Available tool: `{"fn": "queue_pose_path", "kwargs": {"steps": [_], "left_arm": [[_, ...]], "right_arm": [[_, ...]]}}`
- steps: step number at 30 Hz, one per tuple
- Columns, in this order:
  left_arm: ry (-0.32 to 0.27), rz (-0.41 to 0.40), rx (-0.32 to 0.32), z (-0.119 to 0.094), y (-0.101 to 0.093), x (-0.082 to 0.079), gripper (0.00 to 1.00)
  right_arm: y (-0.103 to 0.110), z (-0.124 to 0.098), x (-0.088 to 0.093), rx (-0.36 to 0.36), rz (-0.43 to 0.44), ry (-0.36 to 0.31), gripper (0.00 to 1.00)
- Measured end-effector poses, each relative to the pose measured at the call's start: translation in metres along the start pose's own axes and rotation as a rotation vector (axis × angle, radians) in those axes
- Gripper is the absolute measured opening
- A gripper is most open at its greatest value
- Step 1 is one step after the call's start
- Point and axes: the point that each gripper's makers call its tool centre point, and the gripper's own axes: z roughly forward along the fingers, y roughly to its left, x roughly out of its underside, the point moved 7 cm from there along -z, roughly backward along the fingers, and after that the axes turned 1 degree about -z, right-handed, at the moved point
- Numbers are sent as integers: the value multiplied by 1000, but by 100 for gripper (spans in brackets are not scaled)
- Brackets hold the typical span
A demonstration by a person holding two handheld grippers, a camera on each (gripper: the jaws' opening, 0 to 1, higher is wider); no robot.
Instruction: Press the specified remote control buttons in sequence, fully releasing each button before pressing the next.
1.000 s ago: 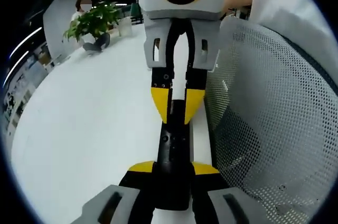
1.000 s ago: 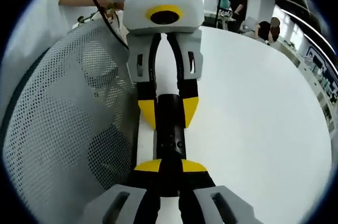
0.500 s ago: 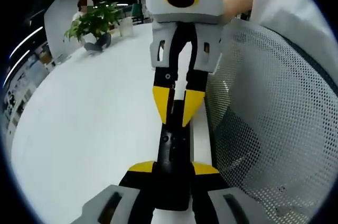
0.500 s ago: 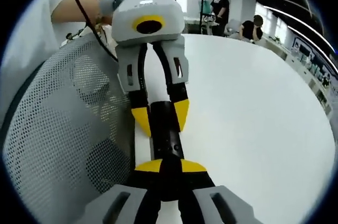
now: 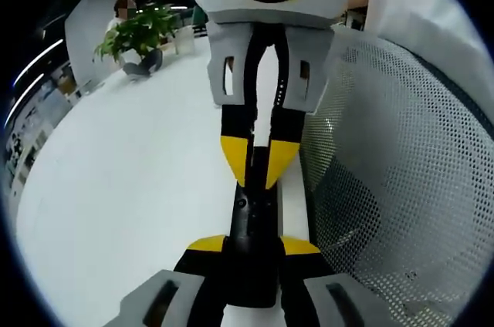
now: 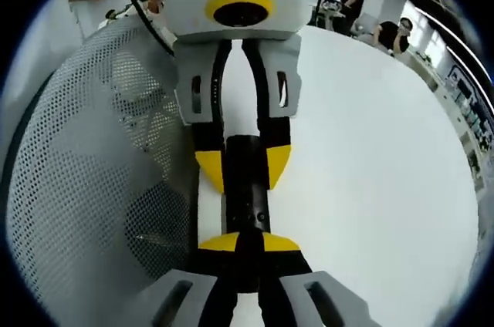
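Note:
A slim black remote control point(image 5: 253, 215) lies lengthwise on the white table point(image 5: 139, 173), between two grippers that face each other. In the left gripper view my left gripper point(image 5: 253, 246) is shut on the remote's near end, one yellow-tipped finger on each side. My right gripper point(image 5: 253, 179) comes in from the top with its jaws all but together, the tips down on the remote's far half. In the right gripper view my right gripper point(image 6: 248, 242) rests shut on the remote control point(image 6: 245, 203), and beyond it the left gripper point(image 6: 243, 169) clamps the other end.
A grey mesh chair back point(image 5: 394, 173) stands close along one side of the remote, seen again as the mesh chair back point(image 6: 93, 173). A potted plant point(image 5: 135, 30) sits at the table's far edge. People point(image 6: 386, 30) are in the background. The table point(image 6: 370, 157) spreads wide on the other side.
The right gripper has come closer along the remote, its tips a little further down toward the left gripper. The left gripper keeps its hold and the remote has not shifted.

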Motion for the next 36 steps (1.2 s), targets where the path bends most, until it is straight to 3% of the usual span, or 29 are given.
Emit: {"fn": "queue_pose_path", "kwargs": {"steps": [4, 9, 12, 15, 22, 27, 36], "left_arm": [[-5, -1, -1, 0, 0, 0, 23], [-2, -3, -2, 0, 0, 0, 23], [-3, -4, -3, 0, 0, 0, 23], [-3, -5, -3, 0, 0, 0, 23], [-8, -5, -4, 0, 0, 0, 23], [-7, -3, -4, 0, -1, 0, 23], [7, -9, -7, 0, -1, -1, 23]], "right_arm": [[7, -2, 7, 71, -59, -106, 5], [5, -1, 6, 19, -167, -107, 4], [2, -1, 4, -7, -150, -94, 3], [0, 0, 2, -14, -20, -65, 2], [5, 2, -2, 42, -15, -13, 2], [5, -1, 3, 55, -21, -68, 3], [2, 0, 0, 33, -63, -56, 0]]}}
